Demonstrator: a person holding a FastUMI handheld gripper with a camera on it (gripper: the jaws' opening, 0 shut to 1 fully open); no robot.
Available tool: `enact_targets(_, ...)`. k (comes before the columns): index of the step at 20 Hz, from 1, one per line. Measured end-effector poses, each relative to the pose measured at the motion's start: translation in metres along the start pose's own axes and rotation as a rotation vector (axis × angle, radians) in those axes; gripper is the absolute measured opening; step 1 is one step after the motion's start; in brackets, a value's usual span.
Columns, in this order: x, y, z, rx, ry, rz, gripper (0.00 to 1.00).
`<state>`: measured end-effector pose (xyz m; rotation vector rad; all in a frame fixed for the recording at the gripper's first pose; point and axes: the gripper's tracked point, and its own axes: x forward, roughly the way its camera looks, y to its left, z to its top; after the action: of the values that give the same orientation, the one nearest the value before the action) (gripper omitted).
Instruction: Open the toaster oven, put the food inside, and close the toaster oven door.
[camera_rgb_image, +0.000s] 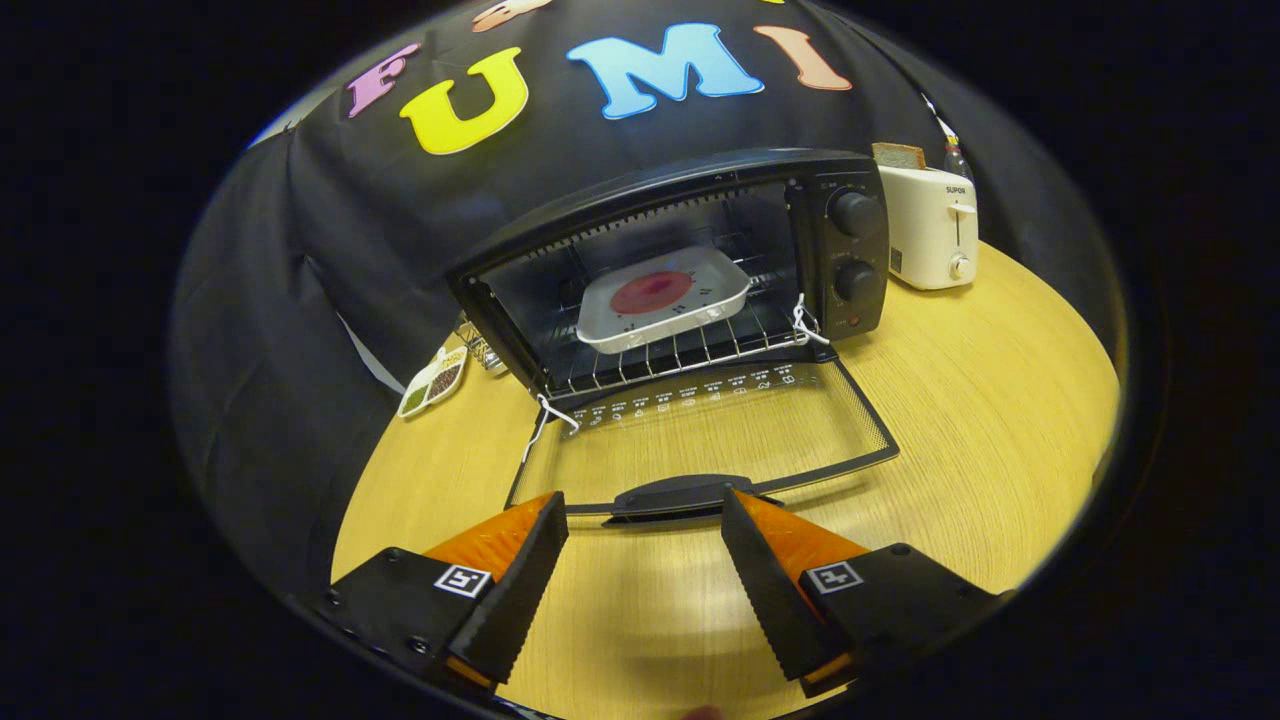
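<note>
A black toaster oven (700, 200) stands on the wooden table with its glass door (700, 430) folded down flat toward me. On the wire rack inside rests a white tray (720, 310) holding a round red piece of food (652, 291). The door's black handle (680, 495) lies just ahead of my fingertips, between them and slightly beyond. My gripper (645, 510) is open, with nothing between its fingers, hovering over the table in front of the door.
A white pop-up toaster (932, 228) with a slice of bread (898, 155) in it stands right of the oven. A small divided dish of grains (432, 382) and a wire basket (480, 345) sit at the oven's left. Bare wooden table (1000, 400) lies to the right.
</note>
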<state>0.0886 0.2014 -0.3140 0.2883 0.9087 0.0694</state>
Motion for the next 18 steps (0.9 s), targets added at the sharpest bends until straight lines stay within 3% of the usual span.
enact_targets(9,0.018,-0.012,-0.024,-0.091,0.079,-0.058,0.99)
enact_targets(15,0.022,-0.018,-0.028,-0.214,0.078,-0.136,0.96)
enact_targets(18,0.024,-0.019,-0.027,-0.203,0.08,-0.176,0.96)
